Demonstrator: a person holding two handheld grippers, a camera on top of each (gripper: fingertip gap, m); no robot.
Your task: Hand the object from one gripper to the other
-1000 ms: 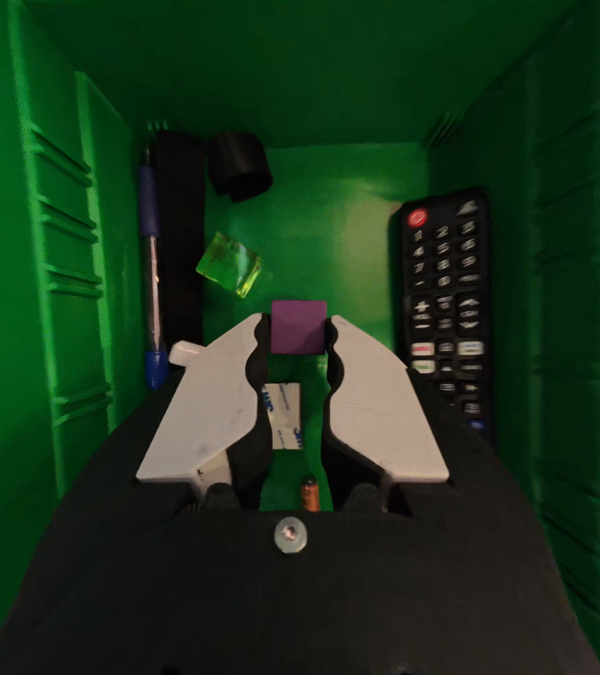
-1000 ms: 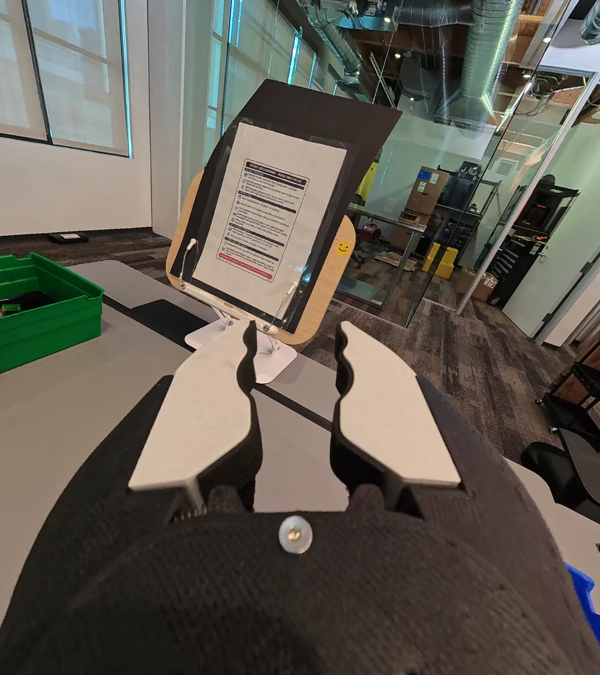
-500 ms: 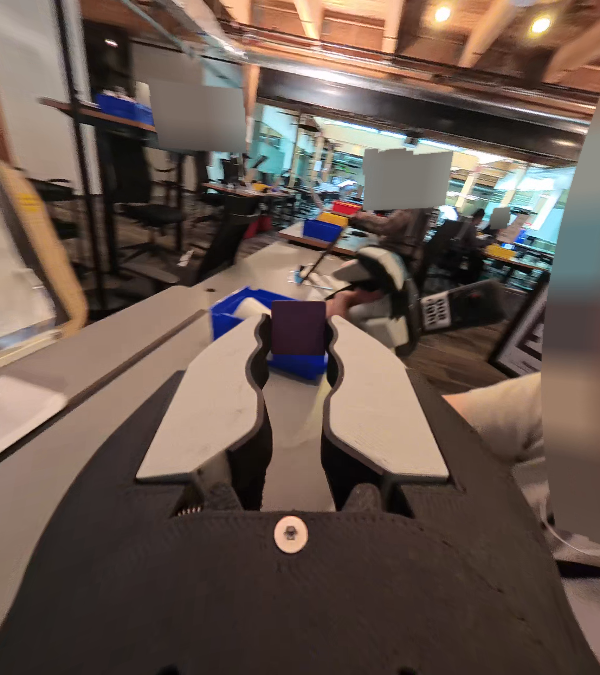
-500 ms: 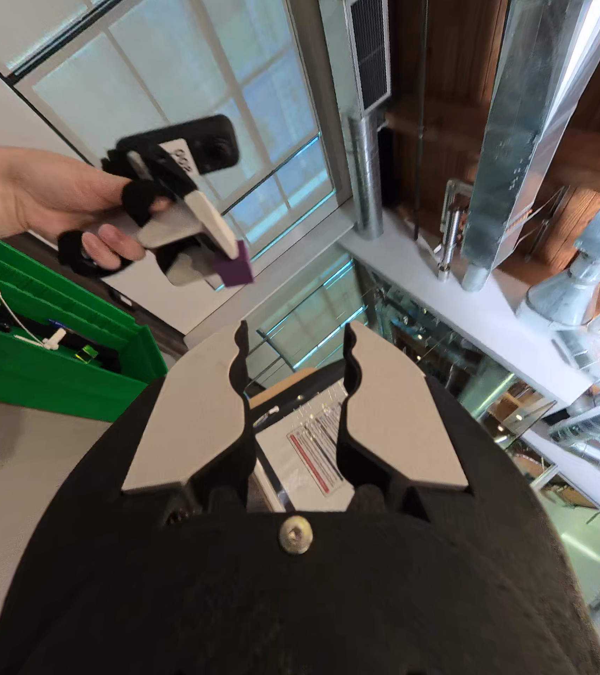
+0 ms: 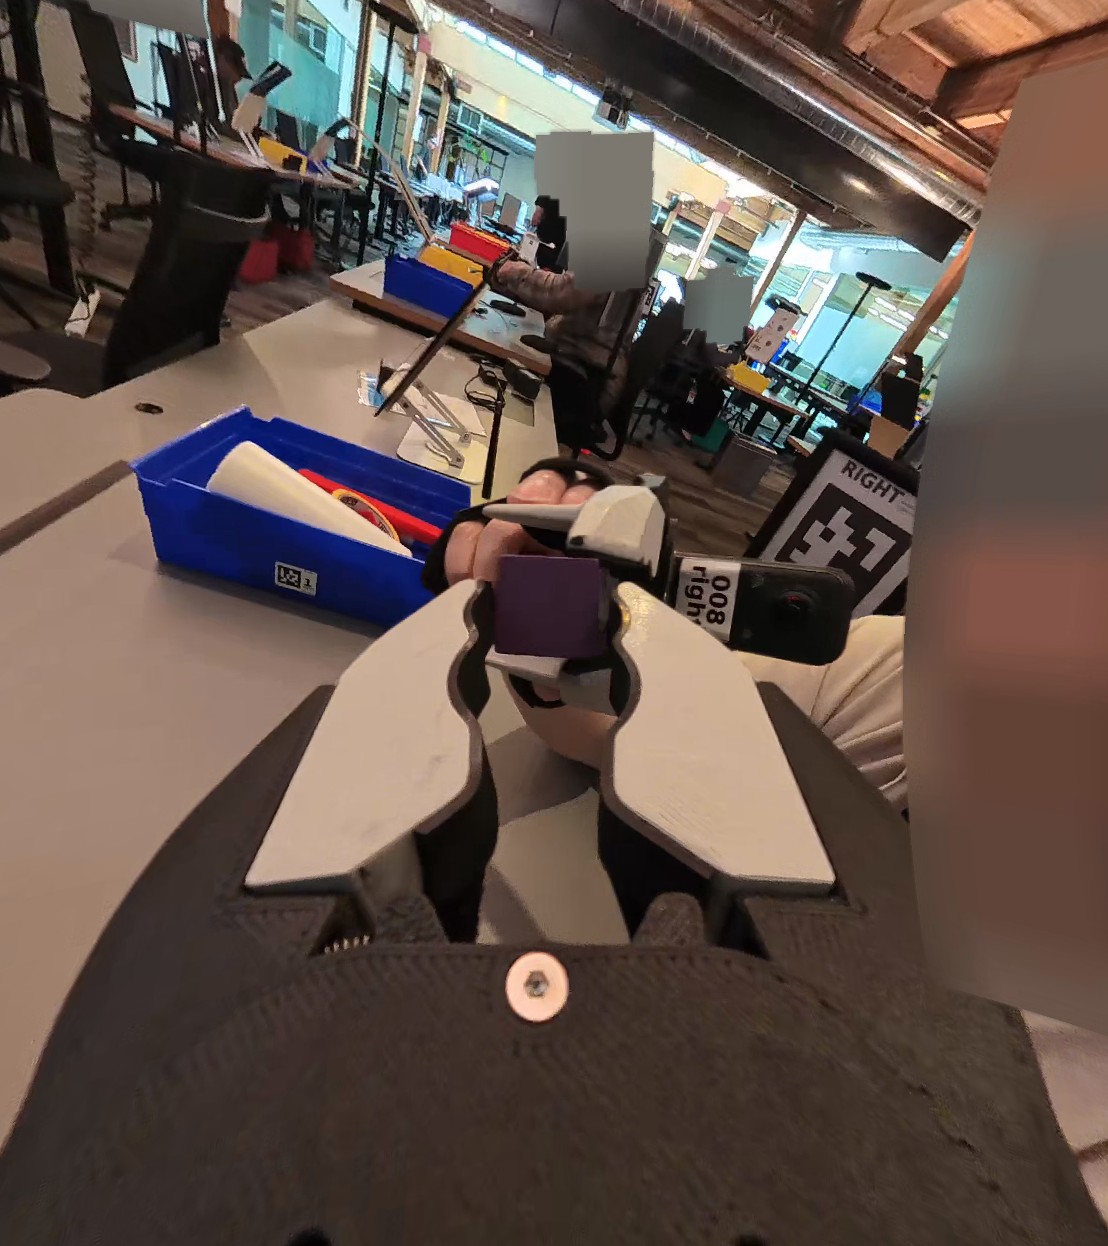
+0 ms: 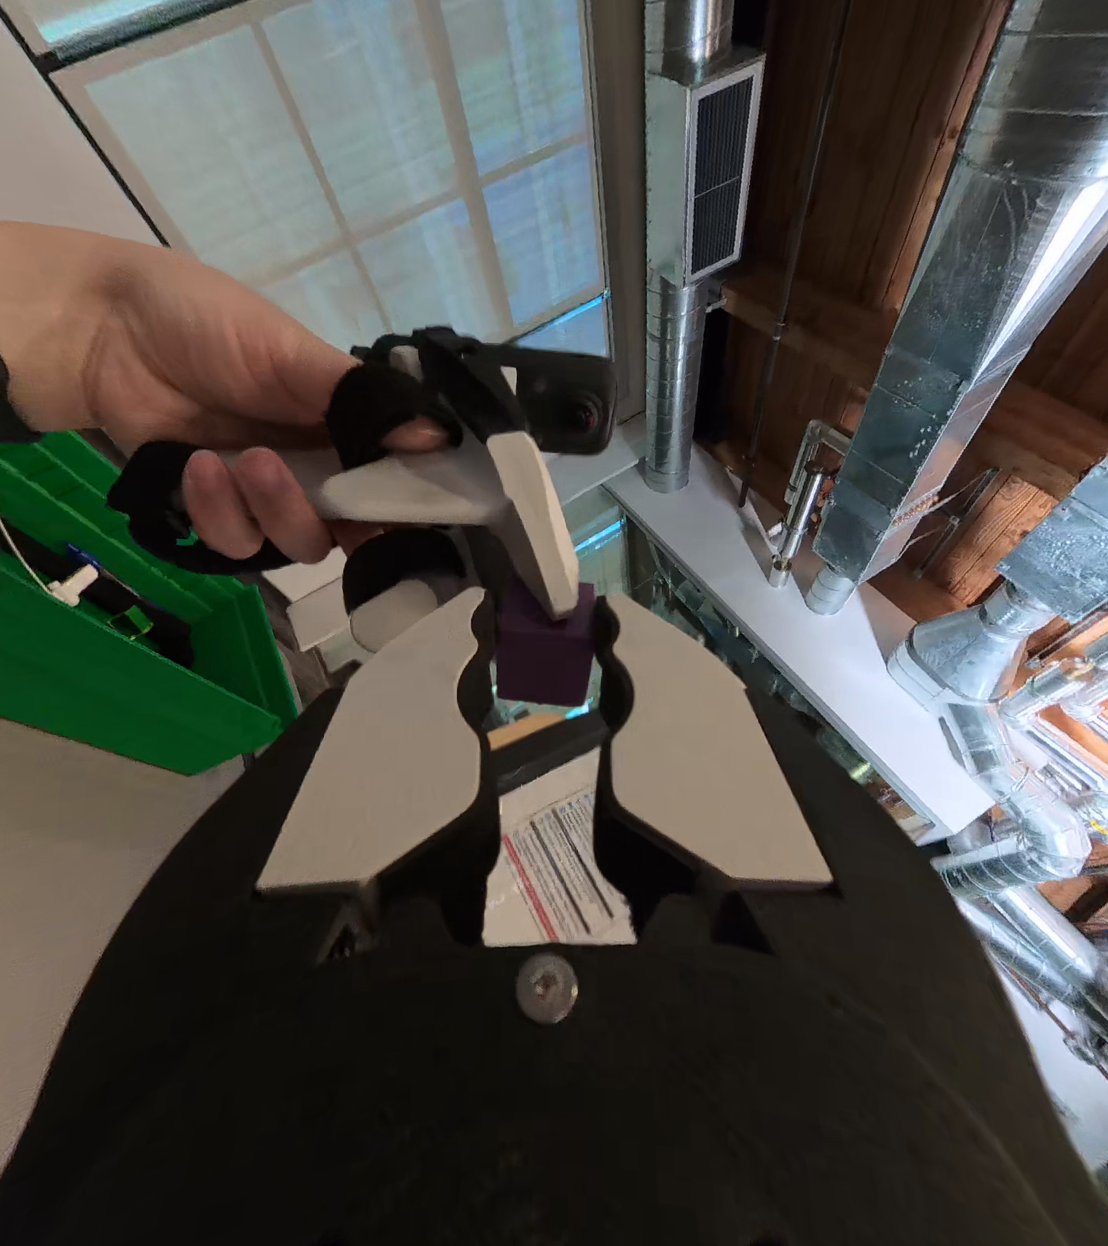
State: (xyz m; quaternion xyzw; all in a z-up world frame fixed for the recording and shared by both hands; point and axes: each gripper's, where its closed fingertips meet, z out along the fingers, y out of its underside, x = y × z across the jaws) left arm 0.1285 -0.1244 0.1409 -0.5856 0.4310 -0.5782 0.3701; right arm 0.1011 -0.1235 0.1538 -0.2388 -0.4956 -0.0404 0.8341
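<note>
While both grippers meet, purple cube (image 5: 547,615) sits between them.

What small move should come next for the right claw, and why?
Probably the right claw should close on the purple cube. The cube sits between its fingertips, with small gaps on both sides, while the left claw grips it in mid-air. The left claw should let go only after that.

Printed label (image 5: 706,602) on camera (image 5: 787,617); lettered placard (image 5: 861,526)
</note>
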